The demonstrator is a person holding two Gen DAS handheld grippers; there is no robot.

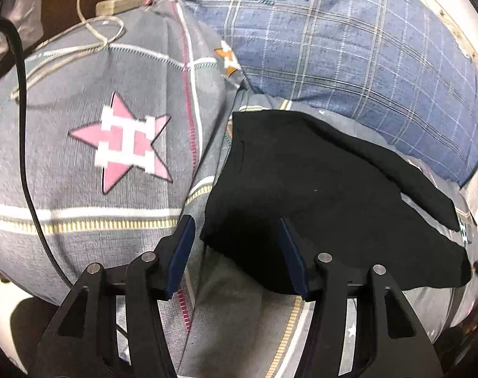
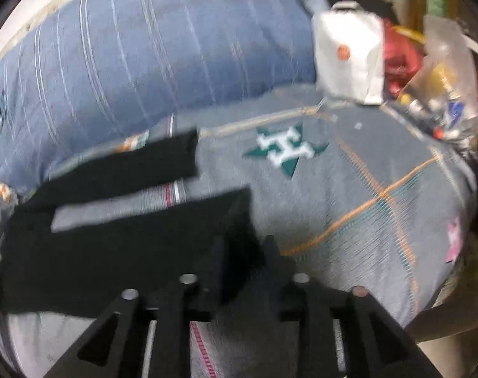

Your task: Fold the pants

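Black pants (image 1: 317, 195) lie flat on a grey patterned bedsheet (image 1: 81, 163). In the left wrist view my left gripper (image 1: 235, 230) is open, its jaws wide apart over the near waist corner of the pants, holding nothing. In the right wrist view, which is blurred, the pants (image 2: 112, 252) show two legs spread apart, the far leg (image 2: 128, 163) and the near leg. My right gripper (image 2: 245, 252) is open, straddling the end of the near leg; its left fingertip is hard to tell from the black cloth.
A blue plaid quilt (image 1: 349, 47) is bunched along the far side of the bed. A white cable and charger (image 1: 112, 9) and a black cord (image 1: 24, 126) lie at the left. A white bag (image 2: 349, 60) and plastic bags with clutter (image 2: 437, 88) sit at the right.
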